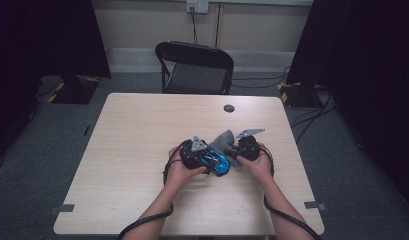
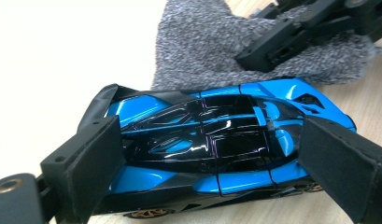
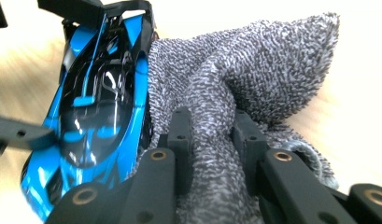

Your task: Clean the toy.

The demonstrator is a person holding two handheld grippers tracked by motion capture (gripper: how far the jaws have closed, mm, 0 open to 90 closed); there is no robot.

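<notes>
Toy car (image 2: 212, 154), blue and black, sits on the counter (image 1: 127, 150) near the person's edge, between the two hands. Left gripper (image 2: 212, 172) has its jaws spread wide over the car's length, one padded face at the tail wing, the other at the nose; both pads look in contact, so the car is clamped end to end. Judgement: this pins the car so it cannot roll while it is wiped.

Car body: hard glossy shell, sharp highlights, low wedge shape, raised rear wing, gold-coloured wheels at the lower edge.

Right gripper (image 3: 212, 140) has its jaws closed narrowly on a bunched fold of grey cloth (image 3: 254, 79). Cloth: looped terry pile, soft, matte, creased into a peak beyond the jaws. It lies against the car's side, touching the blue flank. Judgement: held bunched to give a firm pad for rubbing the shell.

Farther off: pale wood-grain counter top, small dark round cap (image 1: 229, 108) near the far edge, black folding chair (image 1: 197, 67) beyond, grey carpet, cables.
</notes>
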